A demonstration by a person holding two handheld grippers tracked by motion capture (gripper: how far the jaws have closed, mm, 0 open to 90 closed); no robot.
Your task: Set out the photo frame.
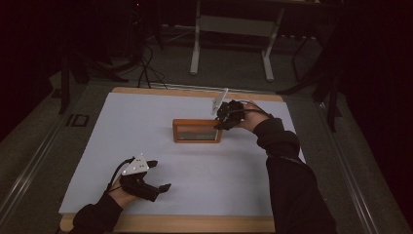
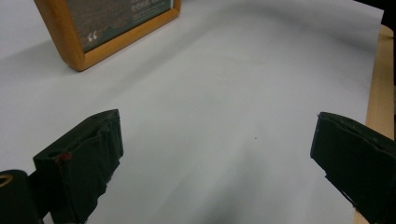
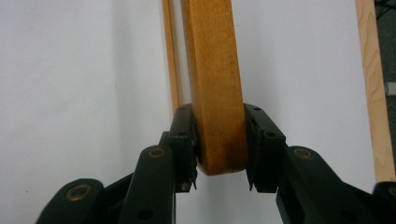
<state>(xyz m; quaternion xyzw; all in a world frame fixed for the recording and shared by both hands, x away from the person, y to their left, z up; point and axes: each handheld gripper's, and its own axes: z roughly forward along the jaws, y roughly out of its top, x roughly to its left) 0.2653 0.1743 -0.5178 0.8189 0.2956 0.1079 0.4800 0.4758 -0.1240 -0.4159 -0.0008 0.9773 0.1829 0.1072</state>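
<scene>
The right gripper is clamping the smooth wooden frame's end; the left gripper is gaping wide over bare white sheet near the table edge.

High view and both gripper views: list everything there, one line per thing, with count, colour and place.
picture frame: one, orange-brown wood with a dark picture, standing upright near the middle of the table, its right end between the right gripper's jaws.
table: one, white sheet over a light wooden top, wood edge showing at front and back.
stand: one, pale grey legs and crossbar, on the floor behind the table.
cables: several, black, on the floor at the back left.
left gripper: one, black with a grey plate on top, front left of the table, jaws wide apart with nothing between them.
right gripper: one, black, at the frame's right end, pads pressing on the wood.
sleeves: two, black, coming in from the bottom.
</scene>
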